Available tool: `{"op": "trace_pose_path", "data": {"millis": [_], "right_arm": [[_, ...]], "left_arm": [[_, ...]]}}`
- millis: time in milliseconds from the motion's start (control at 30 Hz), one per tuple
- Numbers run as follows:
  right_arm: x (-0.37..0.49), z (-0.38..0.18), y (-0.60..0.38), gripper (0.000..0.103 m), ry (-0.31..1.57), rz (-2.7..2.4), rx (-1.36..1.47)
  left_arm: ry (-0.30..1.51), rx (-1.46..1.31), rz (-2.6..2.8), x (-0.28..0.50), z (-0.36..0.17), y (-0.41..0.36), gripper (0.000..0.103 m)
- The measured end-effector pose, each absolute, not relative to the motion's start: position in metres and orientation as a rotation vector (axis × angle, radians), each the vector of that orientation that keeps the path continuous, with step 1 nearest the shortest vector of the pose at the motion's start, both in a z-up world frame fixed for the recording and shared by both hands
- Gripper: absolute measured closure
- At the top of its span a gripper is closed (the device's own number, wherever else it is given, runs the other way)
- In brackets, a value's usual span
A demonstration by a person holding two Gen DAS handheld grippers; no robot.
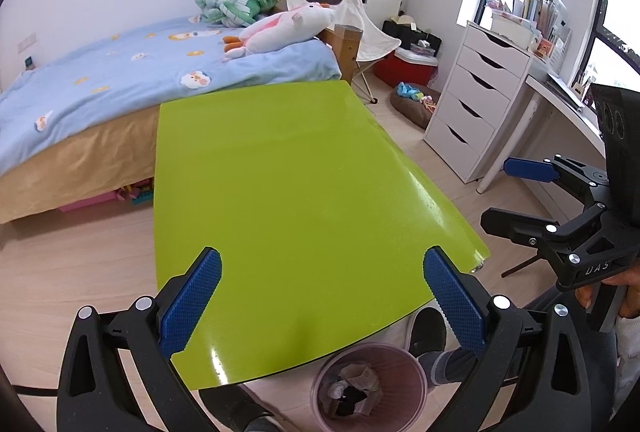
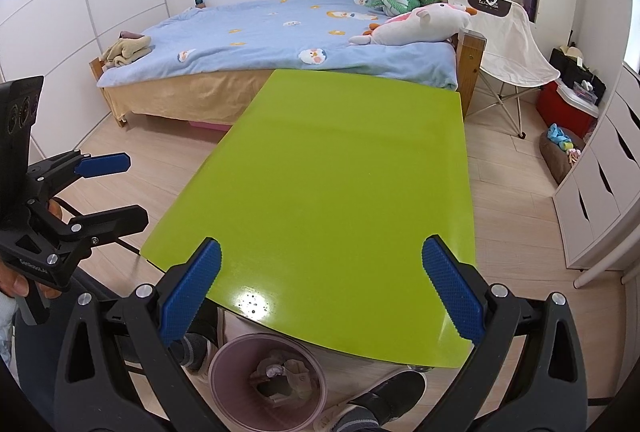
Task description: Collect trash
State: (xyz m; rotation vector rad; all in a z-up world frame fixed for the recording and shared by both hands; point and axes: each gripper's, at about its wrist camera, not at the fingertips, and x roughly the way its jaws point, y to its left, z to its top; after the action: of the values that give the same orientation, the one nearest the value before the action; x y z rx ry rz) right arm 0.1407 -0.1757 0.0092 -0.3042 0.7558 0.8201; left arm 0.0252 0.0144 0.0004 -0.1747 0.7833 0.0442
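A pink translucent trash bin (image 1: 370, 384) (image 2: 267, 378) stands on the floor under the near edge of the green table (image 1: 288, 191) (image 2: 340, 191), with crumpled paper and dark scraps inside. My left gripper (image 1: 322, 296) hovers open over the table's near edge, nothing between its blue pads. My right gripper (image 2: 320, 288) is likewise open and holds nothing. Each gripper shows in the other's view: the right gripper (image 1: 520, 191) at the right side, the left gripper (image 2: 108, 187) at the left side, both open. No trash shows on the tabletop.
A bed (image 2: 280, 31) with a blue cover and plush toys lies beyond the table. A white drawer unit (image 1: 476, 91) and desk stand at the right, a folding chair (image 2: 508, 31) and red cooler (image 1: 404, 67) behind. The person's feet (image 1: 428, 332) are beside the bin.
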Motion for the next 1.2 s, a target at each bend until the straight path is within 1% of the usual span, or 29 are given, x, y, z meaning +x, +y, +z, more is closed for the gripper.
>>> {"op": "trace_pose_path", "data": {"millis": [1200], "right_arm": [[0.1401, 0.0053, -0.1778, 0.004, 0.753, 0.822, -0.311]], "left_arm": [[0.794, -0.175, 0.054, 0.0281, -0.0050, 0.0121, 0.006]]}}
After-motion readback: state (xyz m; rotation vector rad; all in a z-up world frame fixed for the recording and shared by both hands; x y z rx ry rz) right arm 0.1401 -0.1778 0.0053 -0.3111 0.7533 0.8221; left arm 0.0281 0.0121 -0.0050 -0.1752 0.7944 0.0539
